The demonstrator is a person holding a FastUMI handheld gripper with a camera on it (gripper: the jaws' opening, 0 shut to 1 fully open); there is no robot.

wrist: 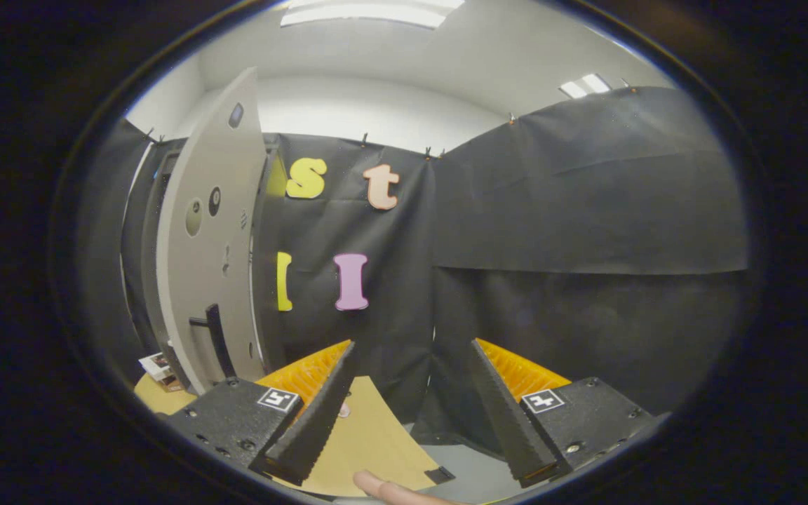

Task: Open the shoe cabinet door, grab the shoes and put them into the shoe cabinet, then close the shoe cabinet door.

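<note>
A fingertip (376,484) lies between the fingers of the gripper (411,365), spread wide and empty above a tan tabletop (369,435). Beyond the left finger, the shoe cabinet door (211,231) stands open, its dark handle (216,337) facing the gripper.

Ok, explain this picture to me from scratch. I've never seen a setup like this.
This is no robot arm: a person carries a handheld two-finger gripper, and the camera rides on it, looking forward along the fingers. Those are the two wedge shapes at the bottom; they stand apart, open, with nothing held between them. A fingertip of the person shows just below. Ahead to the left stands the shoe cabinet door, a pale panel with a dark handle, swung open. Under the fingers lies a tan surface. Black cloth behind is the booth's wall. I see no shoes here.
</note>
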